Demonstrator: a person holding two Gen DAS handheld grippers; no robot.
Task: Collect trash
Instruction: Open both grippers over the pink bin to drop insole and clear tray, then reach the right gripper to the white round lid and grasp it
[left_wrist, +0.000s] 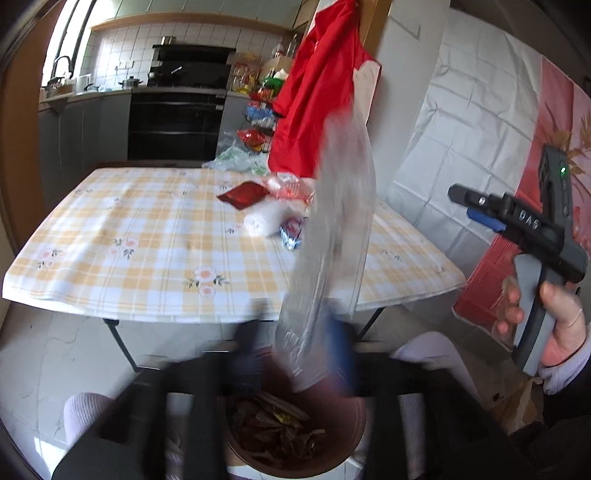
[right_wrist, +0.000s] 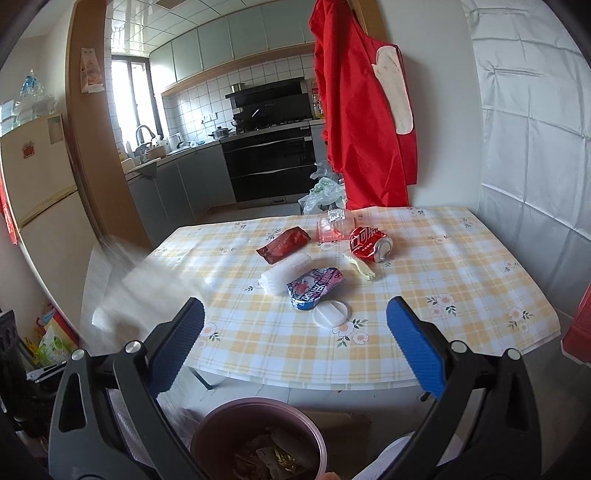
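My left gripper (left_wrist: 295, 343) is blurred by motion and shut on a clear plastic bag (left_wrist: 332, 229), held upright above the maroon trash bin (left_wrist: 354, 435). The bag shows as a blur in the right wrist view (right_wrist: 147, 284). My right gripper (right_wrist: 295, 343) is open and empty above the bin (right_wrist: 207, 435), in front of the table (right_wrist: 461, 280). On the table lie a crushed red can (right_wrist: 369, 243), a dark red wrapper (right_wrist: 282, 245), a white foam roll (right_wrist: 286, 275), a blue-pink packet (right_wrist: 314, 286), a white lid (right_wrist: 330, 314) and a clear pink box (right_wrist: 332, 225).
The bin holds brown scraps and wrappers. A red jacket (right_wrist: 362, 122) hangs behind the table. Plastic bags (right_wrist: 321, 192) lie on the floor beyond it. A fridge (right_wrist: 40, 199) stands at left and a covered wall (right_wrist: 535, 129) at right. Kitchen counters lie behind.
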